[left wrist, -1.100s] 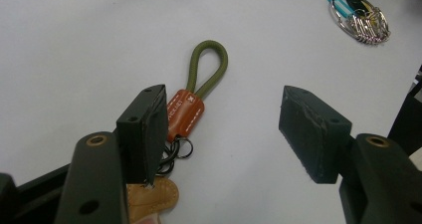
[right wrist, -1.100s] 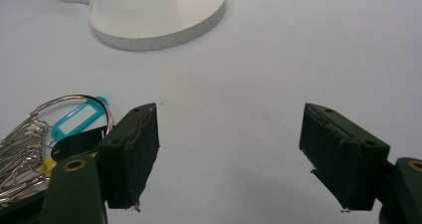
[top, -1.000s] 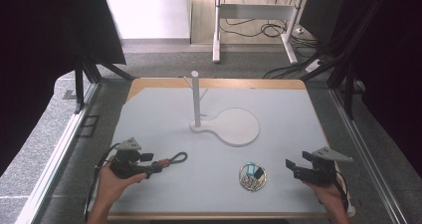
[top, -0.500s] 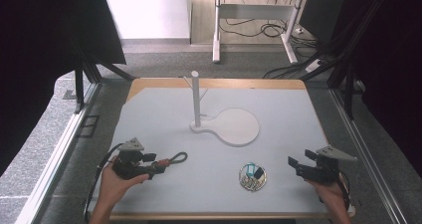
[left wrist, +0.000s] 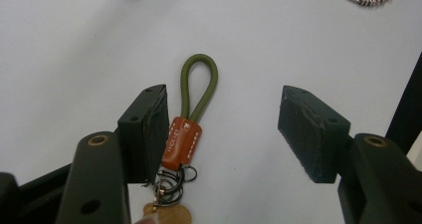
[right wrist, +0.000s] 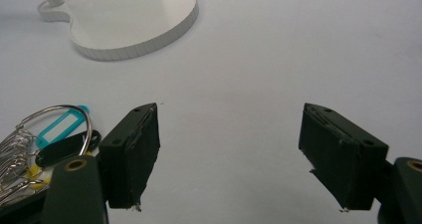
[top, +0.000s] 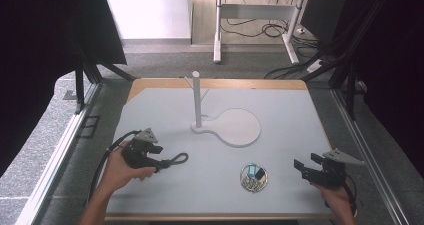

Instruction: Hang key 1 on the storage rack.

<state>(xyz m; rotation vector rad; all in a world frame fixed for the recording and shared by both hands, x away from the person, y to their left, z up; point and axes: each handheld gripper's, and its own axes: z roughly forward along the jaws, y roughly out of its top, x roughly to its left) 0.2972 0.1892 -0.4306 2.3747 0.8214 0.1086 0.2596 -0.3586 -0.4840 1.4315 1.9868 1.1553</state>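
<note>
High view: the left gripper rests on the pale desk at the keychain; the right gripper hovers beside a key ring.

Left gripper view: fingers wide apart, gripping nothing; the tan leather tab (stamped lettering, unreadable) and olive cord loop lie against the left finger.

Right gripper view: fingers spread wide, empty; a teal tag hangs on the ring.

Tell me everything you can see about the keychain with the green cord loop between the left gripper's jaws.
The keychain lies flat on the pale grey table. It has an olive-green cord loop, a brown, leather-looking sleeve with light stitching and small lettering, then dark metal rings and a gold-coloured round piece. The loop points away from the left gripper, whose jaws stand open: the sleeve lies close against one jaw, far from the other, and is not clamped.
</note>
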